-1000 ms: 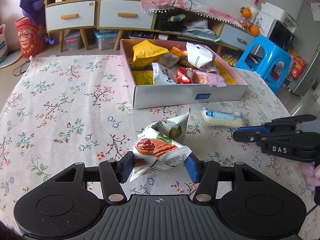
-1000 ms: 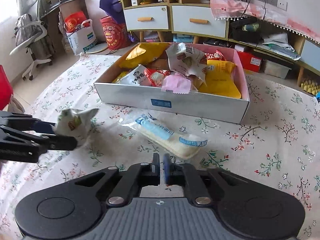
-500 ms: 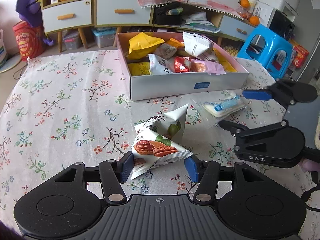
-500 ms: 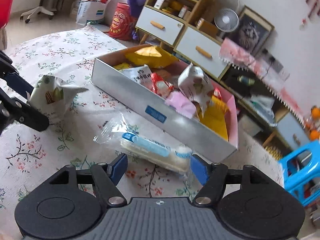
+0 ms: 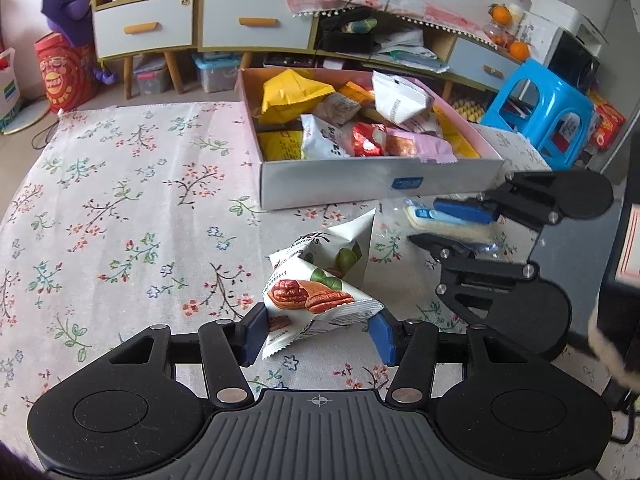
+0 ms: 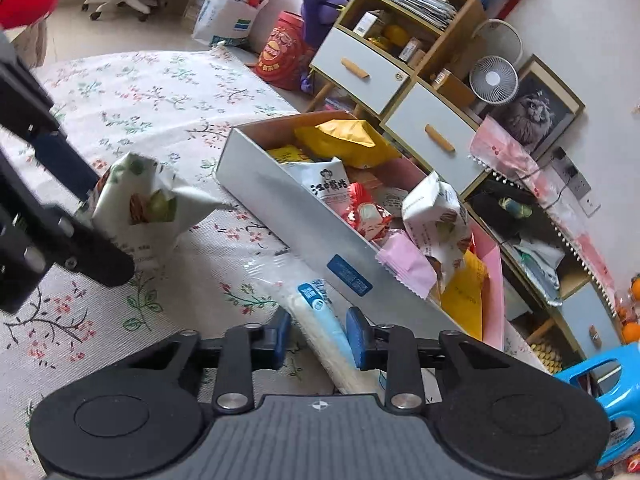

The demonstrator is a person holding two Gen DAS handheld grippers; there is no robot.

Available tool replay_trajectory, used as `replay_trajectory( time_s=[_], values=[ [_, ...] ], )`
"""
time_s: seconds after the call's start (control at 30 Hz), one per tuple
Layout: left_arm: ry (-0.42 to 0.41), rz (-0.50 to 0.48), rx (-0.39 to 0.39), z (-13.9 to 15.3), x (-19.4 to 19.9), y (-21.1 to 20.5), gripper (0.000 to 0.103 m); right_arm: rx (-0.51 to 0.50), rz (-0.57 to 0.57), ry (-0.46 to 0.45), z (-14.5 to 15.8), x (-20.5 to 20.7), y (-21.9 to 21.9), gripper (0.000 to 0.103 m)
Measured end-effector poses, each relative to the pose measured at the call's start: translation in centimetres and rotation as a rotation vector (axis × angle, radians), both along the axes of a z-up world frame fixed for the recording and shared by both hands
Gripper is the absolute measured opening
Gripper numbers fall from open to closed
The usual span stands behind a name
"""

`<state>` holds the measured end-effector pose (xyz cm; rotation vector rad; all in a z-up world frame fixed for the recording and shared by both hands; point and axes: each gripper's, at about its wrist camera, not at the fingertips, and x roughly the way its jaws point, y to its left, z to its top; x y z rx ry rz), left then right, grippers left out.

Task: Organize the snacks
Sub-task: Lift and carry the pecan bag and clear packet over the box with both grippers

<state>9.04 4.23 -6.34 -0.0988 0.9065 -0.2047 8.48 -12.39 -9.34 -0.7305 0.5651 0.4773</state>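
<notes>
A white nut packet (image 5: 316,296) with pecans printed on it sits between the blue pads of my left gripper (image 5: 318,334), which is shut on it just above the floral tablecloth (image 5: 120,208). From the right wrist view the same packet (image 6: 136,200) shows at the left. A long white snack bar with a blue label (image 6: 316,304) lies in front of the snack box (image 6: 296,216). My right gripper (image 6: 318,334) is rolled sideways and its jaws are closing, pads on the bar. In the left wrist view this gripper (image 5: 424,220) straddles the bar (image 5: 452,228).
The open cardboard box (image 5: 340,188) at the table's far side holds several snack packets. A blue plastic stool (image 5: 536,108) stands beyond the table's right edge. Drawers and shelves (image 5: 144,28) line the back wall. A fuzzy sleeve (image 5: 616,360) shows at the right.
The right gripper opened, rolled onto its side, moved in around the snack bar and closed on it. The left gripper kept still with the nut packet.
</notes>
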Motion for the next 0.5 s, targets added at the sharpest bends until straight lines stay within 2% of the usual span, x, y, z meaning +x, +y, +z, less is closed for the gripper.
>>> replay_trajectory(
  time_s=[0.17, 0.5],
  values=[
    [-0.022, 0.017, -0.031, 1.1, -0.2, 0.8, 0.051, 0.002, -0.023, -0.010, 0.4, -0.7, 0.4, 0.009],
    [-0.076, 0.027, -0.086, 3.1, -0.3, 1.0, 0.050, 0.179, -0.155, 0.038, 2.9, -0.7, -1.3, 0.003]
  ],
)
